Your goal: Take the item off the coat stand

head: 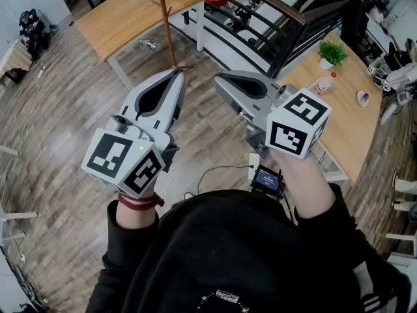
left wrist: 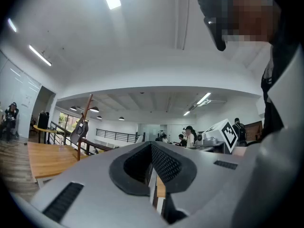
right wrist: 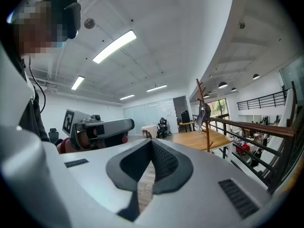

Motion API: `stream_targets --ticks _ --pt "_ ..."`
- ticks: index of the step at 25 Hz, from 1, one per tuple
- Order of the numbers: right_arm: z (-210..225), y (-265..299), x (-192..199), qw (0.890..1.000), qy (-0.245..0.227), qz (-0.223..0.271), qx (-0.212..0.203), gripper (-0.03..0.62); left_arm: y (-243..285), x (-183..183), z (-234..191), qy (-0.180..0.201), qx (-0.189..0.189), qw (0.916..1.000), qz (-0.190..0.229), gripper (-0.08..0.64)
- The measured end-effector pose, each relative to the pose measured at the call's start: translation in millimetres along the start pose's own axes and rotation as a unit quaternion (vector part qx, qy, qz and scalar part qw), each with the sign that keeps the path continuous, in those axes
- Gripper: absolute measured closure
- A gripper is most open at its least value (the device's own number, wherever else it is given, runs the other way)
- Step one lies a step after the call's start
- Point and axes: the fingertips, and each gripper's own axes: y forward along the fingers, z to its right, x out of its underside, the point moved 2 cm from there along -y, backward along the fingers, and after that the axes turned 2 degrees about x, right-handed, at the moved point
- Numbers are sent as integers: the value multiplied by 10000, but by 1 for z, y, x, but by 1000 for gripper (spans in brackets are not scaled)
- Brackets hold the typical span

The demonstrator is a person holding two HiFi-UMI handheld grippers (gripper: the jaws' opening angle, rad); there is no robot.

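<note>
Floorboards (head: 58, 109) spread under a light wooden table (head: 124, 18), and the brown coat stand (head: 169, 34) rises upright beside it. Nearer the person, the left gripper (head: 176, 76) and right gripper (head: 221, 78) are held level. The 2 have their jaws together on nothing, well apart from the stand. The grey item (left wrist: 78, 129) hangs from a stand arm, its long axis vertical, pointing down.

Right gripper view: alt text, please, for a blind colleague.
The right gripper, jaws shut and empty, is held level; a distant wooden coat stand with a dark item hanging on it stands to the right. The left gripper shows at left.
</note>
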Motion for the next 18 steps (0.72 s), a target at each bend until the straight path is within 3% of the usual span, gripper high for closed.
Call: stream_targets --ticks 10,18 --pt "6 -1 -10 9998 -192 -40 -11 577 12 -3 -2 132 -24 9999 34 554" --pt "23 -23 -2 10000 7 -53 -77 575 29 12 5 13 -111 9999 -102 554"
